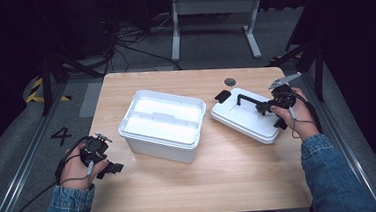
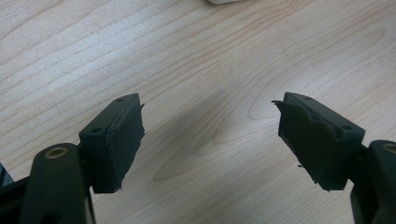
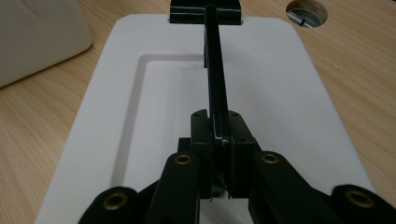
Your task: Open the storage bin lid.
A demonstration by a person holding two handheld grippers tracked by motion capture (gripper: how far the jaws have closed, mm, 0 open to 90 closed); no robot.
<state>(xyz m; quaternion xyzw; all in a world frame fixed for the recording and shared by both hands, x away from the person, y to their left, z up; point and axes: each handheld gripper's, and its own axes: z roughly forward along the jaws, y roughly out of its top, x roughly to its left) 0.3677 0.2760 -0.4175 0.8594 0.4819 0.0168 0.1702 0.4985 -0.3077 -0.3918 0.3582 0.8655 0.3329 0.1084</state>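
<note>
A white plastic box (image 1: 162, 125) stands open in the middle of the table, its inside bare. Its white lid (image 1: 246, 114) lies flat to the right, with a black carrying handle (image 1: 248, 100) raised above it. My right gripper (image 1: 266, 105) is shut on that handle near its right end; in the right gripper view the black handle bar (image 3: 214, 70) runs away from the jaws over the lid (image 3: 280, 84) to a black latch (image 3: 205, 11). My left gripper (image 1: 111, 167) rests low at the table's front left, open, with bare wood between its fingertips (image 2: 122, 140).
The wooden table (image 1: 201, 185) has a round cable hole (image 1: 230, 81) behind the lid. A corner of the white box (image 3: 37, 32) shows left of the lid in the right gripper view. Metal rails run along both sides of the table on the floor.
</note>
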